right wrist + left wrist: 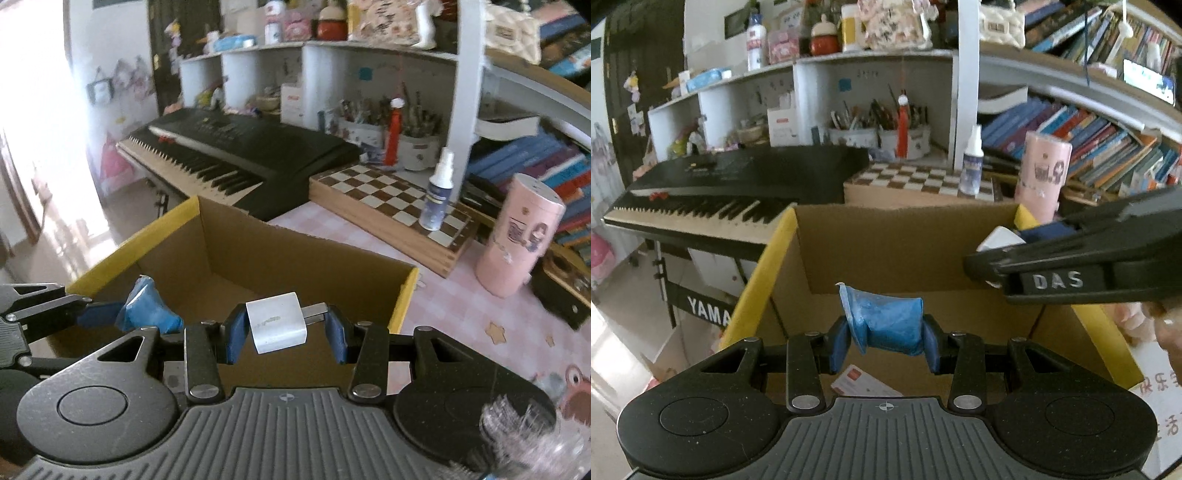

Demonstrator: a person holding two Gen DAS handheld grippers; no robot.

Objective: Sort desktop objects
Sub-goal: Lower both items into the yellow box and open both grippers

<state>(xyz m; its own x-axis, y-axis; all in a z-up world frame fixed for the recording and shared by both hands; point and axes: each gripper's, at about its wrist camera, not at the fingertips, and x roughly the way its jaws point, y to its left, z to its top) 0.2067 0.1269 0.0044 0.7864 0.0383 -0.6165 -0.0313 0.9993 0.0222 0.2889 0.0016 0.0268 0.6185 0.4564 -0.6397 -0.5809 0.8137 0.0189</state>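
Observation:
My left gripper [884,338] is shut on a crumpled blue packet [886,321], held above the open cardboard box [905,240]. My right gripper [282,328] is shut on a white plug adapter [277,323], its metal prongs against the right pad, also over the box [258,251]. In the left wrist view the right gripper [1015,243] reaches in from the right with the white adapter [999,236] at its tip. In the right wrist view the left gripper [122,310] comes in from the left with the blue packet [147,312].
A card [864,384] lies on the box floor. Behind the box are a black keyboard [236,147], a chessboard [391,206] with a spray bottle [437,192] on it, and a pink canister [517,236]. Shelves of books and pen pots stand at the back.

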